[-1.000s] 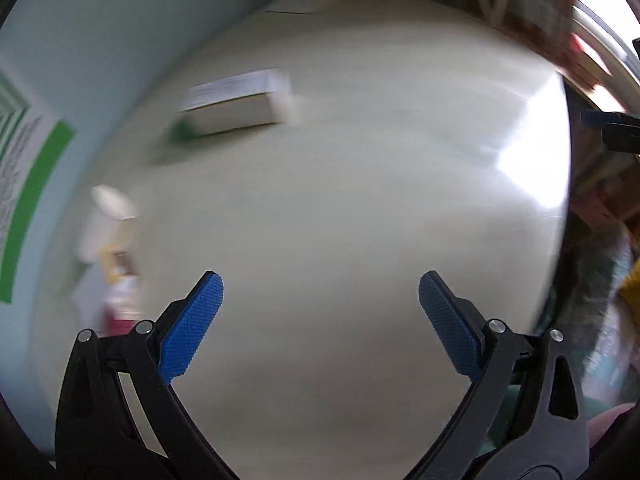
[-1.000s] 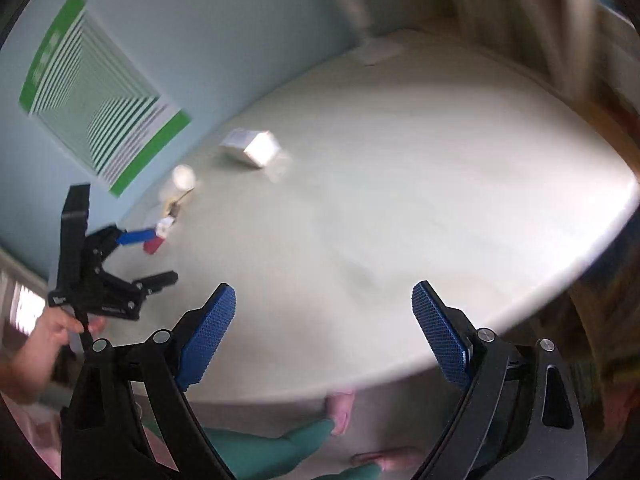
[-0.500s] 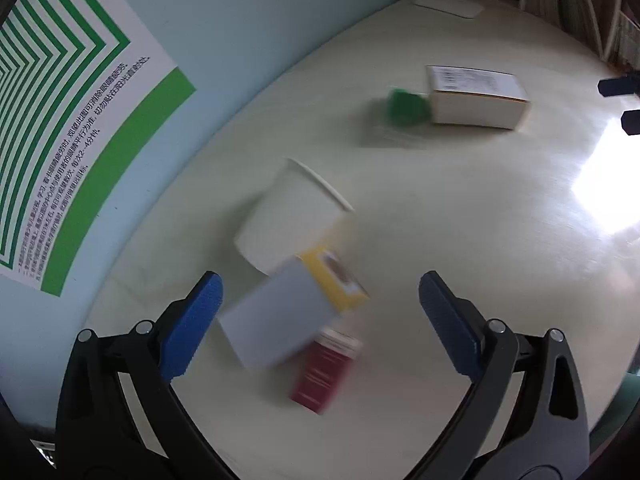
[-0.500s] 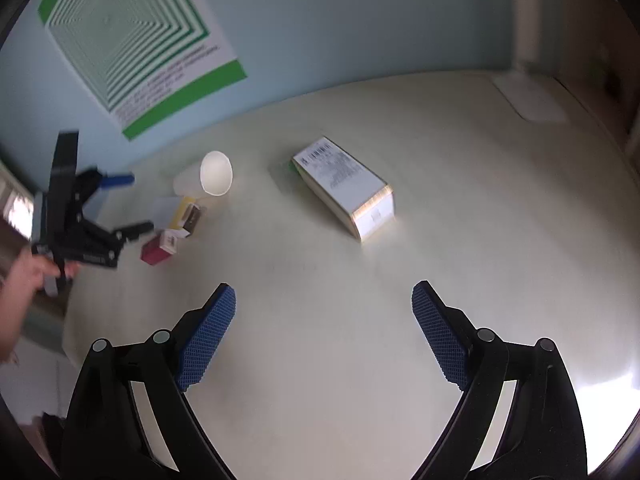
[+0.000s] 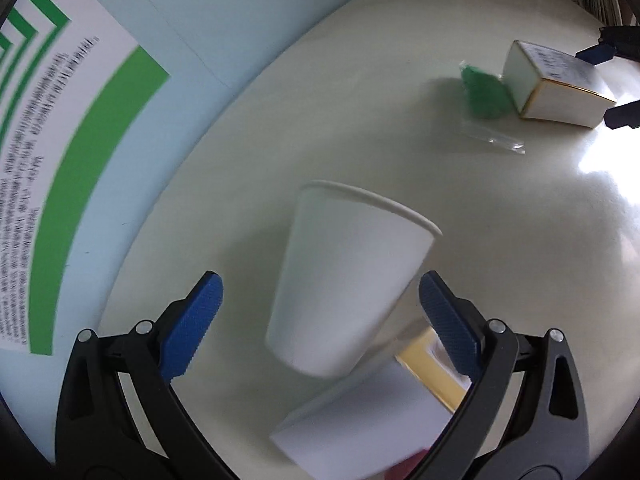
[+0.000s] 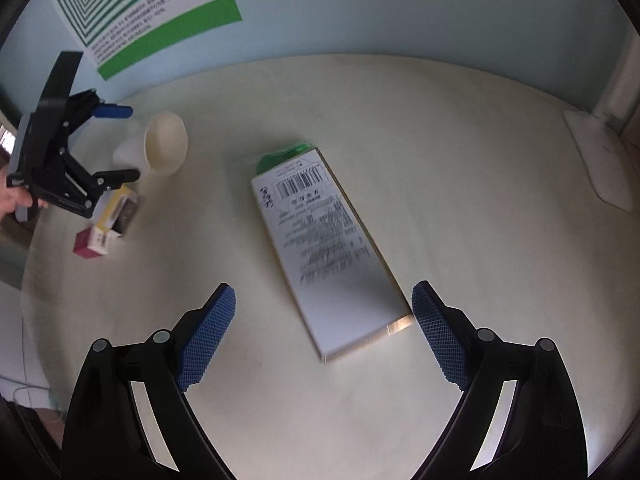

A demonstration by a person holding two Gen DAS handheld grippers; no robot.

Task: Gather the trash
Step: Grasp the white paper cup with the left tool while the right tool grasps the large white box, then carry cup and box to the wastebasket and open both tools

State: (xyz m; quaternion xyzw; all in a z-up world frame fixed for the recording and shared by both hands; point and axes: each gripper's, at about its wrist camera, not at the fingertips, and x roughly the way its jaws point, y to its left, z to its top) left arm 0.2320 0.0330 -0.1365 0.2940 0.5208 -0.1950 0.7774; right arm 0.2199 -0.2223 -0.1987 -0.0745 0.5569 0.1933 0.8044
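A white paper cup (image 5: 348, 276) lies on its side on the round pale table (image 5: 500, 260), between the fingers of my open left gripper (image 5: 320, 320), which is not touching it. A white and yellow small box (image 5: 376, 412) lies just under the cup. In the right wrist view the cup (image 6: 162, 150), the small box (image 6: 118, 210) and a maroon box (image 6: 90, 244) sit at the far left, with the left gripper (image 6: 116, 144) over them. A long white carton (image 6: 328, 252) lies ahead of my open right gripper (image 6: 324, 332), with green plastic (image 6: 280, 158) behind it.
A green-striped poster (image 6: 152, 4) hangs on the light blue wall. A white flat base (image 6: 600, 160) stands at the table's far right. The long carton (image 5: 552, 84), the green plastic (image 5: 484, 92) and a clear wrapper (image 5: 492, 138) lie far right in the left wrist view.
Both grippers have closed in on the table. The left one has come down around the lying cup. The right one has moved up to the long carton. Both stay open.
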